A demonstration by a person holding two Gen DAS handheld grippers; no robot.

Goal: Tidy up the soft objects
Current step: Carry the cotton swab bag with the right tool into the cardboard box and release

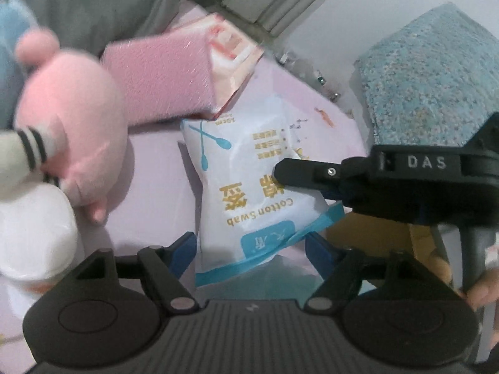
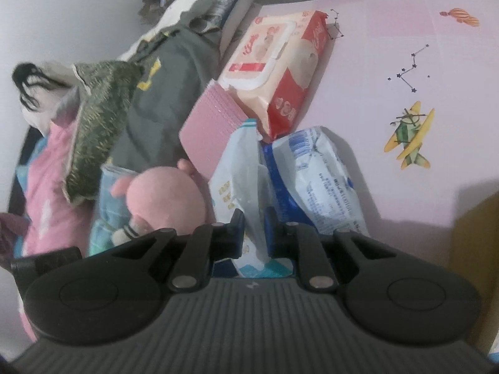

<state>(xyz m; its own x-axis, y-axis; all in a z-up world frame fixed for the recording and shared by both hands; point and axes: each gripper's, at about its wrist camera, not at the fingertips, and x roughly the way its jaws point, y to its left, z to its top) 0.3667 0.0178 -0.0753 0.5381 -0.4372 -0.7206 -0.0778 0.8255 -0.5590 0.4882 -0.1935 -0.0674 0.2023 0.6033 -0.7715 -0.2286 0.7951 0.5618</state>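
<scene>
1. My right gripper (image 2: 253,233): jaws pressed together, pinching the thin plastic edge of the swab bag (image 2: 240,187), low centre of the right view. Seen from the left view, its black fingertip crosses the bag's right edge, mid-right of frame.

2. My left gripper (image 1: 251,251): jaws spread, blue pads either side of the swab bag (image 1: 249,187)'s lower end; no press on it that I can see. Bag sits centre frame, white w/ blue trim, "Cotton Swab" print upside down.

3. Blue-white pack (image 2: 315,180): just right of the swab bag in the right view, touching it, crinkled.

4. Wipes pack (image 2: 277,71): red/cream, upper centre of the right view, its near end resting over the swab bag's top & the pink pad (image 2: 212,124). In the left view it is blurred, upper centre.

5. Pink pad: flat block, centre-left, against the wipes pack.

6. Pink plush (image 2: 165,199): lower left of the right view, just beside the swab bag; large at left in the left view, blurred.

7. Grey garment (image 2: 168,106): upper left, behind the plush & pad.

8. Pink sheet (image 2: 405,46): carries all items; constellation & plane prints at right.

9. Hand (image 1: 483,290): partly visible at right edge of the left view, on the right gripper's handle.
</scene>
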